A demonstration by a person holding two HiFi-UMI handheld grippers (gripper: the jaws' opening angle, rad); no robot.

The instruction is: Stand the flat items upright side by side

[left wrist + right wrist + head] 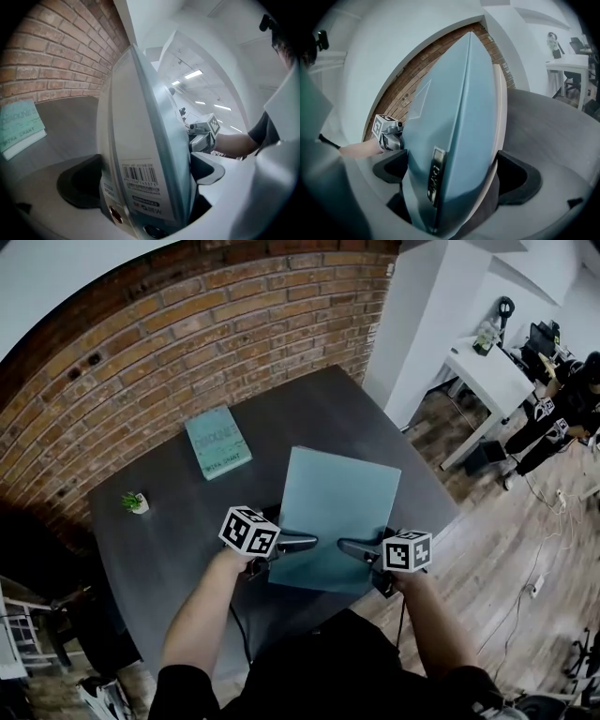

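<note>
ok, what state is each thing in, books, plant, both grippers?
large book: held by both grippers, cover up, not upright.
small book: flat on the table.
potted plant: upright.
left gripper: shut on large book.
right gripper: shut on large book.

It looks like an office: a brick wall [187,343], wood floor [506,540], a white desk [487,371] with a person [562,413] beside it, and ceiling strip lights [193,74].

A black short-sleeved top [319,667] fills the lower frame; left gripper [302,542] and right gripper [354,547] bear white cubes [249,531] with black markers.
</note>
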